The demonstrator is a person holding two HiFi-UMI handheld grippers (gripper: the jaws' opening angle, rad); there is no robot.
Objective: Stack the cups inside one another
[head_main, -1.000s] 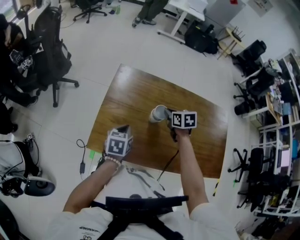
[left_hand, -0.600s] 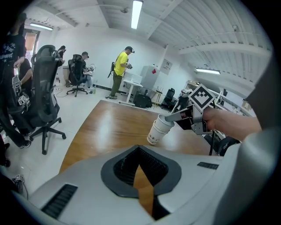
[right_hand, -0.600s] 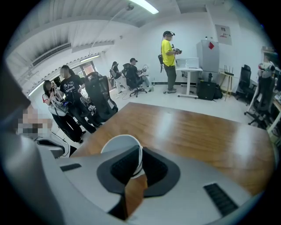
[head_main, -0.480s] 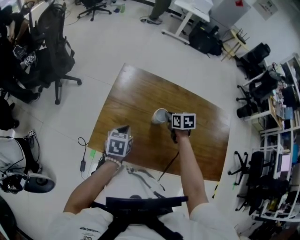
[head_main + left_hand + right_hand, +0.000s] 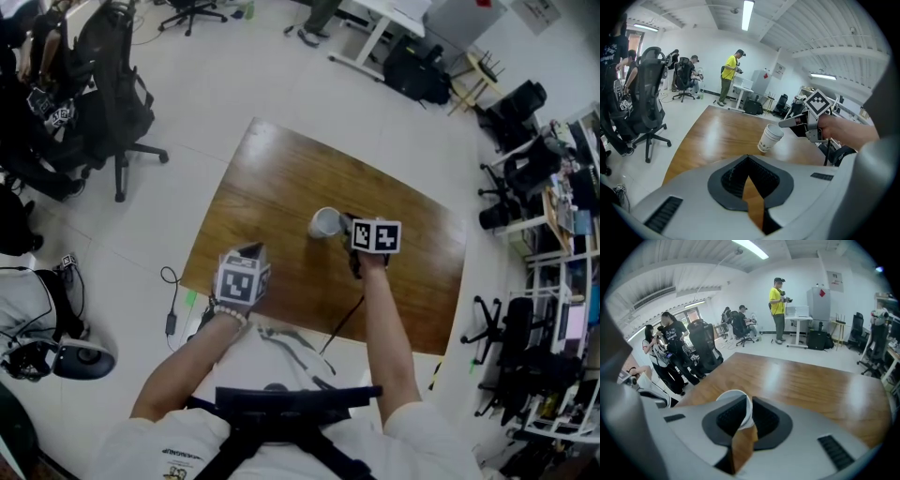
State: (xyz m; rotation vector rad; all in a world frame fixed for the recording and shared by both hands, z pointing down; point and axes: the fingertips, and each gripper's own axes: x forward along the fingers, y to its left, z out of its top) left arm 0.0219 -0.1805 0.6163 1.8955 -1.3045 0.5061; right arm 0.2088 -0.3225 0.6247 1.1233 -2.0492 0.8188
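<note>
White paper cups (image 5: 325, 223), nested into one stack, stand near the middle of the table (image 5: 272, 187), whose brown wood top is otherwise bare. From the left gripper view the stack (image 5: 769, 138) leans a little, with more than one rim showing at its mouth.

At the stack's near right side is the right gripper (image 5: 345, 225). Its jaws have just been opening and now stand a little apart, with the wall of the cups (image 5: 733, 397) between them, one jaw inside the mouth and one outside, loose rather than pinching.

Over the table's near left corner, well apart from the stack, hangs the left gripper (image 5: 249, 251). Its jaw tips meet with nothing between them; only wood shows behind.

A black cable (image 5: 342, 323) crosses the table's near edge below the right arm. On the floor left of the table lies another lead (image 5: 171, 300), and further left stands a black office chair (image 5: 112, 112). Beyond the far edge are a white desk (image 5: 375, 28) and a person in a yellow shirt (image 5: 778, 298). Right of the table, more chairs (image 5: 506, 169) and cluttered shelves (image 5: 553, 309) crowd the floor.
</note>
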